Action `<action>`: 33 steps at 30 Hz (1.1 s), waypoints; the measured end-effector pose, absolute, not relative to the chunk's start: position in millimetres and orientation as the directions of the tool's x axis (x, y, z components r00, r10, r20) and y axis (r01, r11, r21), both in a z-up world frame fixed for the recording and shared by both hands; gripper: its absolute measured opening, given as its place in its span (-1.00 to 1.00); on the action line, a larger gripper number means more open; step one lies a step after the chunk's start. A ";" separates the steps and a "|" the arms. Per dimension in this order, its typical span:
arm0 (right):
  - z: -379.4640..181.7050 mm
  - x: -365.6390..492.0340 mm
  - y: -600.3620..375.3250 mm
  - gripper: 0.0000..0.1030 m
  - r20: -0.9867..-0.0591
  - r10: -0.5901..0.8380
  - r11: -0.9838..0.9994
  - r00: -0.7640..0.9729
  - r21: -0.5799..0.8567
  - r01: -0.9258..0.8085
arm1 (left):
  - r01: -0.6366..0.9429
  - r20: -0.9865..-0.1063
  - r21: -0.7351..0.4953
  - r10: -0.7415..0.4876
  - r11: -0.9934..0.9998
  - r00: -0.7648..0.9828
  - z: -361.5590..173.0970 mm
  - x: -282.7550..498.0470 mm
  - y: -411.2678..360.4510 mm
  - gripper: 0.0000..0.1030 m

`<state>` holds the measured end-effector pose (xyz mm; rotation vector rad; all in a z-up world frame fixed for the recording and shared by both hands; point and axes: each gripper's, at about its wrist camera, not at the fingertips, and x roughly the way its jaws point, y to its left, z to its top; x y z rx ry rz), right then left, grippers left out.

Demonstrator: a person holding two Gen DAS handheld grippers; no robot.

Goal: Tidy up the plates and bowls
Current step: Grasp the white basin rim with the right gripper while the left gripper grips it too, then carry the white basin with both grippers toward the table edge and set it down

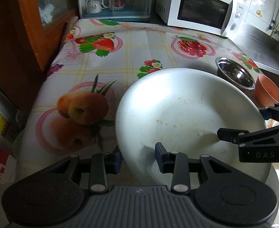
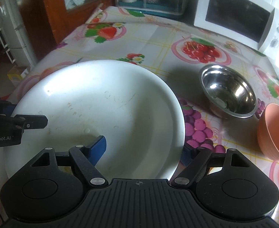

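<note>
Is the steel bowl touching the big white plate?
Apart. The right wrist view shows a strip of tablecloth between the steel bowl and the white plate's rim.

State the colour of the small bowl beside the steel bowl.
Orange bowl, shown best in the right wrist view, next to the steel bowl.

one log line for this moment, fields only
left tongs: straddling white plate rim | right tongs: straddling opposite rim | steel bowl, orange bowl: on table, untouched
</note>
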<state>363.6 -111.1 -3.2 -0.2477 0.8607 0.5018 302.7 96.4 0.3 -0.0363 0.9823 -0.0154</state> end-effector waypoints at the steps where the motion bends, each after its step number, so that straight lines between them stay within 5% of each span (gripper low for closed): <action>1: -0.9 358.7 -109.8 0.57 -0.773 0.324 0.855 0.545 -0.008 -0.519 | -0.005 -0.830 -0.036 -0.027 0.999 0.557 2.2 298.8 97.7 -0.31; 33: -19.5 203.4 -51.1 0.57 -0.763 0.398 0.772 0.509 -0.020 -0.635 | -0.165 -0.842 0.007 0.095 0.986 0.531 0.0 117.0 153.3 -0.25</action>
